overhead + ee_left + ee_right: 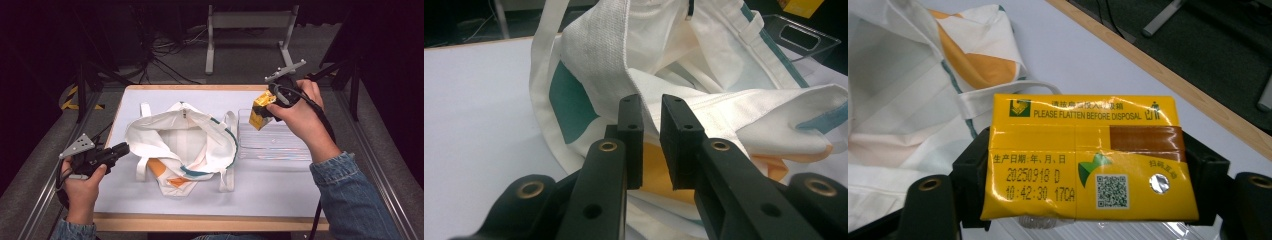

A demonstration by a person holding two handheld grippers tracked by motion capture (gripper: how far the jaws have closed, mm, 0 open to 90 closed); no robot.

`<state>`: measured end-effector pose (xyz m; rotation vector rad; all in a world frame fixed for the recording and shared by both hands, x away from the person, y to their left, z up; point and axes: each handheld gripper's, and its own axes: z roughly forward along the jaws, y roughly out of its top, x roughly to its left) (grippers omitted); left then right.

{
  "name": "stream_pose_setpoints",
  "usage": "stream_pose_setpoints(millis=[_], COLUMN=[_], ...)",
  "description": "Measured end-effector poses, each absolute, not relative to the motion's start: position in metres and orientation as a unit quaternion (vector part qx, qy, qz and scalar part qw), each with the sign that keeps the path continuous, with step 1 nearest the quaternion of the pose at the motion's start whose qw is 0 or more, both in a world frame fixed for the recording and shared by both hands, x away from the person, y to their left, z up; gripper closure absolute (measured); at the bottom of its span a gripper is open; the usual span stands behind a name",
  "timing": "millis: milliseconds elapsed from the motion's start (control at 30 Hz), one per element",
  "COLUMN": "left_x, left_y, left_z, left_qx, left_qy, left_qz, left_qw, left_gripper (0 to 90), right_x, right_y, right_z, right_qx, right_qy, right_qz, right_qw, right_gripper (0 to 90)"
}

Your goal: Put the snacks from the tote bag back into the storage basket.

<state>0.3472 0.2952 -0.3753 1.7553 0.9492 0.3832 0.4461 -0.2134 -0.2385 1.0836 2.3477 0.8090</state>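
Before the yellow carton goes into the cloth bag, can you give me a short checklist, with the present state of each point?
1. Right gripper shut on the yellow carton, a jaw at each end: ok.
2. Carton lifted off the clear tray: ok.
3. Left gripper clamped on the rim of the cloth bag: ok, the cloth runs between its jaws.
4. Bag mouth open wide enough for the carton: cannot tell; in the high view it gapes upward, but a handle strap lies across it.
5. Carton above the bag mouth: not ok, it hangs beside the bag, over the tray.
6. Table bare between carton and bag: ok.
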Motion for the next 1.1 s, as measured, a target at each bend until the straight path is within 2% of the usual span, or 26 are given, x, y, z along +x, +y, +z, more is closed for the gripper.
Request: stream_pose_setpoints(millis=[167, 600, 1100], left_x=[0.347, 0.348, 0.346], left_y=[0.295, 0.296, 0.297], left_z=[-0.375, -0.376, -0.377], left_qx=[0.735, 0.736, 0.733], left_qy=[0.397, 0.397, 0.4], left_qz=[0.16, 0.162, 0.161], left_qw=[0.526, 0.524, 0.525], left_gripper=[79.5, 79.3, 79.2], right_x=[0.459, 0.482, 0.492], right_y=[-0.222, -0.234, -0.232], right_z=[-0.252, -0.294, -0.332], right_qx=[0.392, 0.417, 0.424], right_qy=[0.842, 0.836, 0.84], right_qz=[0.294, 0.283, 0.266], right_qw=[0.224, 0.216, 0.208], right_gripper=[27.7, 27.7, 27.7])
